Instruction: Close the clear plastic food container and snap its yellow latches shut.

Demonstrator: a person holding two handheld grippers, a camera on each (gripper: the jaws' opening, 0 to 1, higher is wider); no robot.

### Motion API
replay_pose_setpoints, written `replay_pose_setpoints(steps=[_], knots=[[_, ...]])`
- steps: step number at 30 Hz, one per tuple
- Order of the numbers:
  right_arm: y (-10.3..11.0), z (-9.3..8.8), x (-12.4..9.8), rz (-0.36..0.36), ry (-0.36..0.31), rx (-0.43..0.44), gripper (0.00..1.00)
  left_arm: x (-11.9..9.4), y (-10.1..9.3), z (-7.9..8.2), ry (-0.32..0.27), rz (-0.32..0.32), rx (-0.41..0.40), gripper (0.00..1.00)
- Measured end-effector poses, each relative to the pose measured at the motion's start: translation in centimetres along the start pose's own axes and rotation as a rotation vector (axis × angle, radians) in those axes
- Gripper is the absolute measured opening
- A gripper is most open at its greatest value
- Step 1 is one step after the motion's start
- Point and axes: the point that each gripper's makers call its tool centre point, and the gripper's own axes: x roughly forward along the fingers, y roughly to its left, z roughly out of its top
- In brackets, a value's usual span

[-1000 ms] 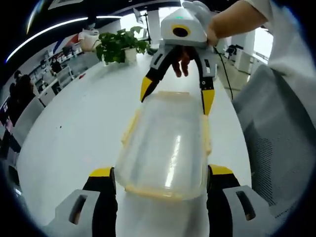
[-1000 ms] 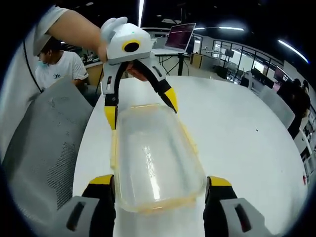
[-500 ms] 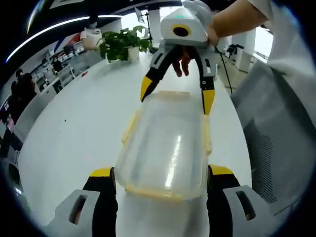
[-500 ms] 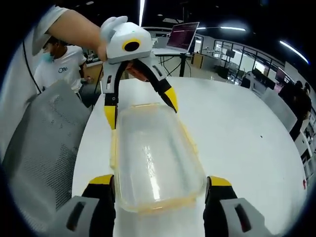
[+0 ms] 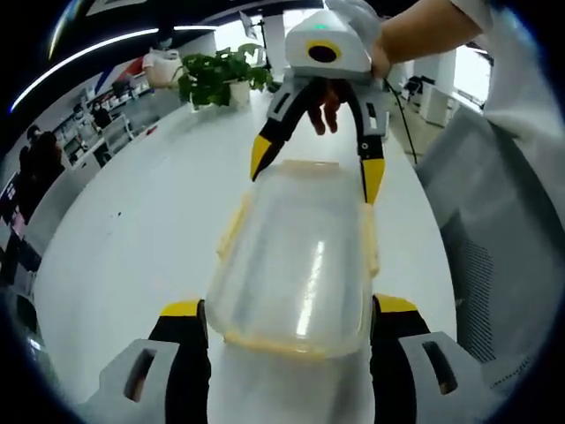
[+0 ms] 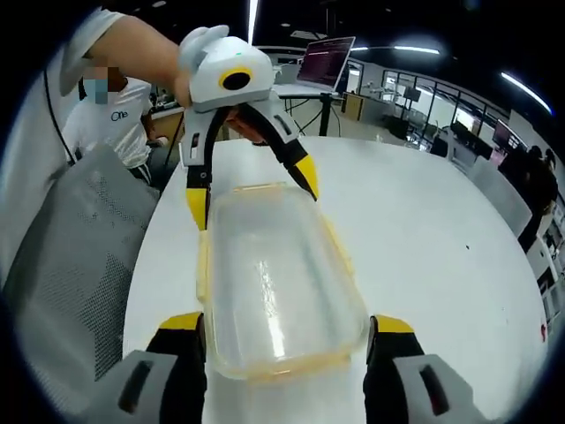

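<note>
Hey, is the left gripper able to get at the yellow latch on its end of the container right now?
Probably yes: the left gripper already straddles that end of the container, jaws open, and nothing lies between them and the near yellow latch.

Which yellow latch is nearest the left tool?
The end latch of the container, between the left tool's jaws; the opposite end latch sits at the right tool.

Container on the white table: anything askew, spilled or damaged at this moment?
Nothing stands out. The clear container lies flat on the white table, lid on, with the left gripper and right gripper open, one at each end. No spill or damage shows.
</note>
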Motion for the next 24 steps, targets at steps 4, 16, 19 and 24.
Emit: replay_pose_setpoints(steps=[4, 16, 19, 24], knots=[[-0.8, 0.2, 0.2, -0.001, 0.004, 0.000, 0.73, 0.1, 0.8, 0.0, 0.008, -0.002, 0.002, 0.72], [-3.3, 0.6, 0.7, -0.002, 0.008, -0.001, 0.73, 0.5, 3.5, 0.1, 0.008, 0.000, 0.001, 0.72], [-4.0, 0.7, 0.8, -0.005, 0.002, 0.000, 0.73, 0.5, 4.2, 0.0, 0.006, 0.001, 0.001, 0.72], [-5.1, 0.8, 1.0, -0.007, 0.003, 0.001, 0.73, 0.7, 5.2, 0.2, -0.001, 0.005, 0.003, 0.72]])
